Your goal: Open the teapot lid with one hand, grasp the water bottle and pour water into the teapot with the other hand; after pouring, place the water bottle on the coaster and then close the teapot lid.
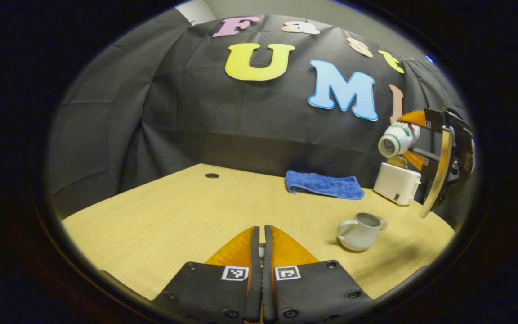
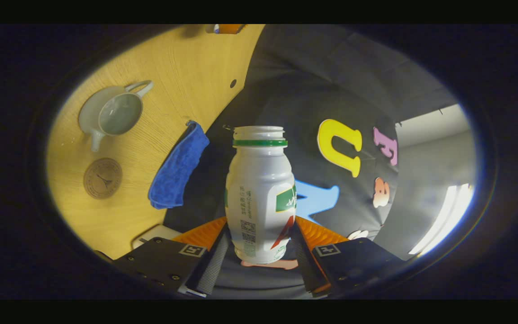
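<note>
bottle (image 2: 259,193), white, green-ringed, uncapped, clamped in right claw (image 2: 259,252).

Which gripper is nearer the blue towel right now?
Hard to call, probably left. The left gripper sits low over the table, the blue towel ahead of it. The right gripper is raised, holding the water bottle tipped.
</note>
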`<move>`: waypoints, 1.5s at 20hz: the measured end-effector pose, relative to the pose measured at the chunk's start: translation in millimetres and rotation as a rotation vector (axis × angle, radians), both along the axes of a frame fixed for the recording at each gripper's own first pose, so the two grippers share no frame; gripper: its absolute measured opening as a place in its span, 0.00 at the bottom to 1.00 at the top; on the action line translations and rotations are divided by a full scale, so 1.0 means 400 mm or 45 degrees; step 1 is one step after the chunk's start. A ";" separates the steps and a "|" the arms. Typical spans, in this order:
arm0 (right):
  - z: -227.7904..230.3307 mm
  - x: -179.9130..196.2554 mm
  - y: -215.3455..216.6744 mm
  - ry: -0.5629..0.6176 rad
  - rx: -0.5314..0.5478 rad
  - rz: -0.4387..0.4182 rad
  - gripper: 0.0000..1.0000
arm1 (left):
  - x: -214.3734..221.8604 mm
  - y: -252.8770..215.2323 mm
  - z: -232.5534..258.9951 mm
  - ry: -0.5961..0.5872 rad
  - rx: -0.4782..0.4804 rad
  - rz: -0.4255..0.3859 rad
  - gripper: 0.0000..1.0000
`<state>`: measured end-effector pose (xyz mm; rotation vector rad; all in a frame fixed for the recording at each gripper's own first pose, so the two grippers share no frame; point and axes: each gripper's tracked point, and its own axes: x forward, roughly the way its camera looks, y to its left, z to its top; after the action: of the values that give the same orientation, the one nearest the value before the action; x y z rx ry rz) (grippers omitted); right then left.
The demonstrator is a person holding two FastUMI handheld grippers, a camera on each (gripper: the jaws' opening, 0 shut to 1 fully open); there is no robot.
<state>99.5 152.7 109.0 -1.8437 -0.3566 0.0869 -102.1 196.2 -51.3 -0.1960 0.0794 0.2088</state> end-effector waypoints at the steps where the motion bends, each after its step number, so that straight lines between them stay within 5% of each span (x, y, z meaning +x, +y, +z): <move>1: -0.035 0.002 -0.012 0.051 0.070 -0.020 0.72 | 0.001 -0.004 0.005 -0.006 0.002 -0.004 0.08; 10: -0.245 -0.004 -0.053 0.437 0.673 -0.148 0.73 | 0.000 -0.035 0.061 -0.051 0.021 -0.029 0.11; 17: -0.242 -0.032 -0.090 0.570 0.980 -0.184 0.73 | 0.017 -0.093 0.110 -0.090 0.052 -0.076 0.07; 25: -0.291 -0.080 -0.163 0.834 1.574 -0.233 0.73 | 0.117 -0.235 0.191 -0.163 0.109 -0.233 0.11; 30: -0.301 -0.112 -0.223 0.885 1.735 -0.237 0.73 | 0.219 -0.338 0.190 -0.163 0.157 -0.322 0.11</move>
<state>54.8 63.5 -11.3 -0.4180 0.2412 0.2663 -14.5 60.8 24.5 -0.0751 -0.0362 -0.0515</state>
